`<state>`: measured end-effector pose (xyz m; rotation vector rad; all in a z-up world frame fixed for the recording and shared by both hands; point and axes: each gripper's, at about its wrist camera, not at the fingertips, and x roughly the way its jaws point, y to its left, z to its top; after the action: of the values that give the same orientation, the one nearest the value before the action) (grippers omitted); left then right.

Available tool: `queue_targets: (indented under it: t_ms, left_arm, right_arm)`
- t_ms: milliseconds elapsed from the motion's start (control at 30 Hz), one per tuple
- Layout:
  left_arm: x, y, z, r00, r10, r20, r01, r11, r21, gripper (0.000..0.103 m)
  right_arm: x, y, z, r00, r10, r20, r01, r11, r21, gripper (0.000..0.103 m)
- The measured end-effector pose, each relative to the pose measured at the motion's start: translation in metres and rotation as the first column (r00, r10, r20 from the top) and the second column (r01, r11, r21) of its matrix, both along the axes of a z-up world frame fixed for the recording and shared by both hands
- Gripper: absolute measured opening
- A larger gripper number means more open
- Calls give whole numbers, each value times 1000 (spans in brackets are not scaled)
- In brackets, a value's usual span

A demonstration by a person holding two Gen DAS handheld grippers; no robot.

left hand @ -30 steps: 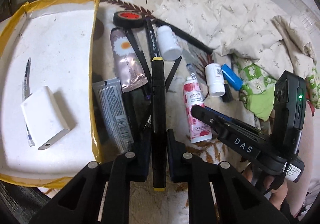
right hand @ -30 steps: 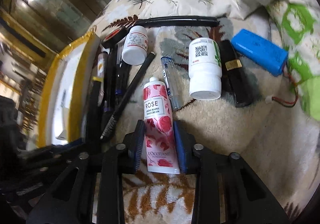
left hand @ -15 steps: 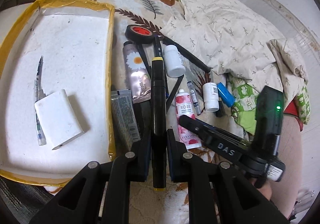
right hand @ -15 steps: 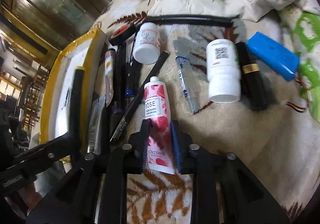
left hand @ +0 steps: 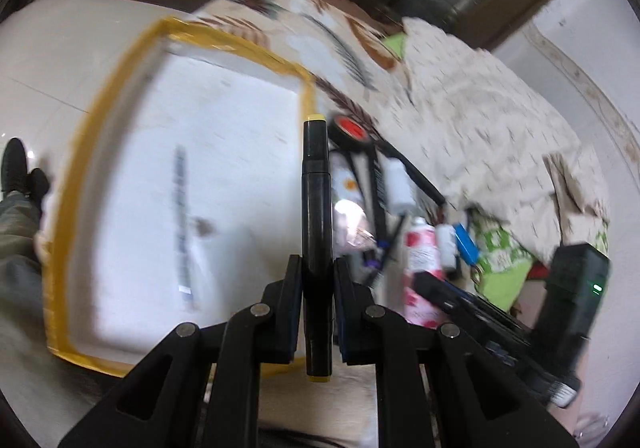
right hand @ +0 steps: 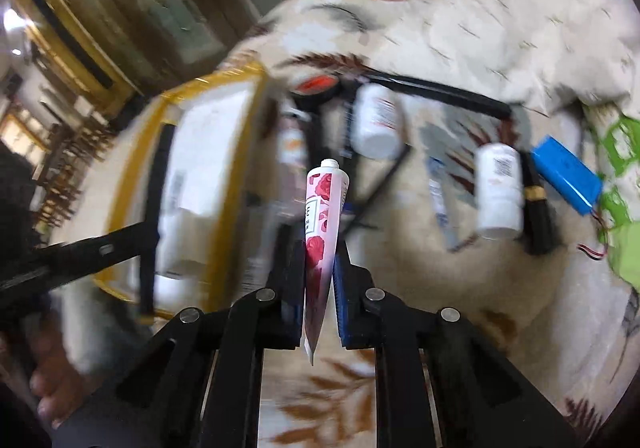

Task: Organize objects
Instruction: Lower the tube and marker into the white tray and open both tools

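Left hand-held gripper (left hand: 317,280) was pinching the black marker (left hand: 316,207) near its lower half, yellow end caps showing at both ends, marker lifted and hanging over the right edge of the yellow-rimmed tray (left hand: 100,135). Right hand-held gripper (right hand: 318,276) was clamped on the rose hand cream tube (right hand: 322,224) at its flat crimped end, cap pointing away, tube clear of the bed blanket (right hand: 520,308). Both views were motion-blurred, so exact heights couldn't be read.

My read: step in hand was carrying both items to the tray. To do it well:
- bring the marker fully inside the rim before letting go, low, parallel to the pen (left hand: 182,199) already lying there, so it doesn't roll
- stagger the drops; left first, since the grippers sat close together
- the tube is soft, and the grip at the crimp could let it swing; lay it flat on the tray.
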<state>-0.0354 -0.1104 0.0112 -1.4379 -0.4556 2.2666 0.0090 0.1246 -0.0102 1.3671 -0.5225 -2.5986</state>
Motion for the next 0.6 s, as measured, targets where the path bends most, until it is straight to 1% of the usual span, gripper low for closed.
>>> queue_targets:
  t_ms: [33, 133, 233, 300, 467, 600]
  left_arm:
    - [-2, -6, 1, 1000, 11, -3, -11, 1000, -5, 13]
    - [-8, -26, 4, 999, 44, -5, -44, 999, -6, 13]
    - [-13, -40, 2, 997, 77, -15, -78, 995, -57, 13]
    - [-16, -47, -3, 996, 89, -2, -89, 994, -59, 13]
    - [-22, -61, -20, 992, 125, 34, -121, 988, -95, 13]
    - [-27, -69, -28, 988, 141, 58, -135, 986, -103, 13]
  right_arm:
    - [-1, -6, 6, 1000, 15, -11, -15, 1000, -26, 12]
    - [-6, -26, 19, 997, 64, -40, -65, 997, -39, 12]
    - [-12, -48, 22, 993, 114, -44, -116, 992, -54, 12]
    - [-15, -61, 22, 989, 140, -43, -143, 988, -59, 12]
    - [-30, -87, 18, 980, 194, -41, -194, 981, -14, 12]
    - [-52, -104, 7, 975, 219, -19, -219, 975, 26, 12]
